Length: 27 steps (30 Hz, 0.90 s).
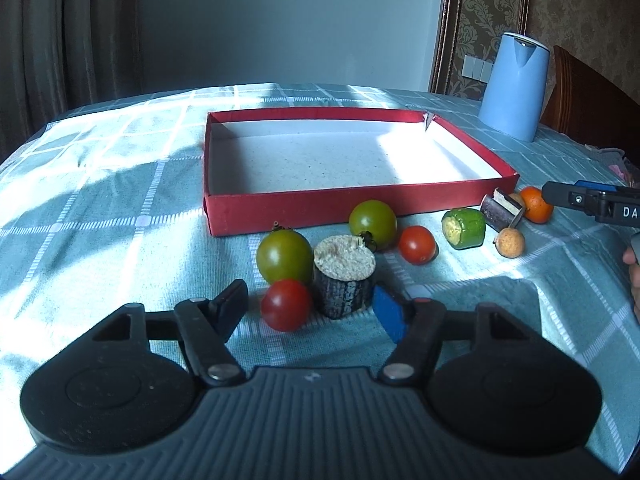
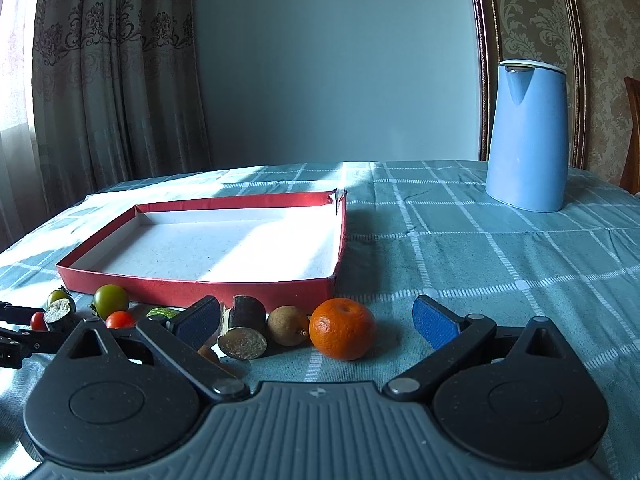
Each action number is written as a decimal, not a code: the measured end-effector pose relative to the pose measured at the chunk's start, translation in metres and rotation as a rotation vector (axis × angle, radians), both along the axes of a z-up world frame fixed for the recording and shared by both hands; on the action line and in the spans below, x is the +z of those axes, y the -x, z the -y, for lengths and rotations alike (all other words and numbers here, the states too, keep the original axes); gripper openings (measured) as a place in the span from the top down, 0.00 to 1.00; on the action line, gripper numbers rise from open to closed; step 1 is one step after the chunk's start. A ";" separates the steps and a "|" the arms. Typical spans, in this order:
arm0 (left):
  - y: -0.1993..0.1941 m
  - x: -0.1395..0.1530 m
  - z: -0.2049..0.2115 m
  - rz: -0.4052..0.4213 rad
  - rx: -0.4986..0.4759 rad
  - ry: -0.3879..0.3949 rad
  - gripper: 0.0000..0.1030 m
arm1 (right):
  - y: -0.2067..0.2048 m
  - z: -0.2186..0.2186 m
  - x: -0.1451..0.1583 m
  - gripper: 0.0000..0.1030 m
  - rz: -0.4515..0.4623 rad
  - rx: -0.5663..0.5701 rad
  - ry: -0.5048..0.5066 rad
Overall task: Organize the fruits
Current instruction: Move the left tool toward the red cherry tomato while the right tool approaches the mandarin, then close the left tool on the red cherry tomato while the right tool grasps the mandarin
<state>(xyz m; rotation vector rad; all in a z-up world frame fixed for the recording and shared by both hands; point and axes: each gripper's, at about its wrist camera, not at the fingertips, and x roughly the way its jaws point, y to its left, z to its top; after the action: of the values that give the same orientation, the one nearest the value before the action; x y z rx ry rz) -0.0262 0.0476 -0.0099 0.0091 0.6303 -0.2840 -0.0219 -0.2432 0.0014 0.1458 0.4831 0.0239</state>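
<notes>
A shallow red box [image 1: 304, 210] with a white floor lies in the middle of the table, and the fruits sit along its near side. My left gripper [image 1: 312, 306] is open around a red cherry tomato [image 1: 286, 304] and a dark cut cane stump [image 1: 344, 280]. Its left pad stands clear of the tomato. Behind them are two green tomatoes [image 1: 284, 256], another red tomato [image 1: 417, 244] and a green cut piece [image 1: 464, 229]. My right gripper [image 2: 316, 320] is open, low over the cloth. An orange [image 2: 342, 328], a brown longan [image 2: 288, 326] and a second cane piece [image 2: 244, 332] lie between its fingers.
A blue kettle [image 2: 528, 140] stands at the back right on the checked teal tablecloth [image 2: 460, 248]. A wooden chair [image 1: 588, 96] is behind it. A hand [image 1: 632, 264] shows at the right edge. Curtains hang at the far left.
</notes>
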 end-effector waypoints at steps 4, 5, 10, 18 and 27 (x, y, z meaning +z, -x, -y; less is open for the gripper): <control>0.003 0.000 -0.007 0.003 -0.032 0.028 0.46 | 0.000 -0.001 -0.001 0.00 -0.002 -0.004 0.006; 0.004 0.000 -0.007 0.006 -0.039 0.028 0.48 | 0.000 -0.001 0.000 0.00 0.000 -0.007 0.007; 0.005 0.000 -0.007 0.010 -0.056 0.034 0.57 | -0.004 0.004 -0.003 0.00 -0.017 -0.017 -0.003; 0.009 -0.002 -0.007 0.014 -0.067 0.030 0.81 | -0.002 0.010 -0.003 0.00 -0.017 -0.027 -0.017; 0.004 -0.002 0.004 0.023 -0.033 -0.013 0.78 | -0.002 0.009 -0.006 0.00 -0.033 -0.030 -0.010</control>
<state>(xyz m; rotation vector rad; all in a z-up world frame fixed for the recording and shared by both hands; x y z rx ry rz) -0.0307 0.0434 -0.0121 0.0356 0.6101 -0.3116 -0.0201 -0.2524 -0.0041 0.1638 0.5134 -0.0049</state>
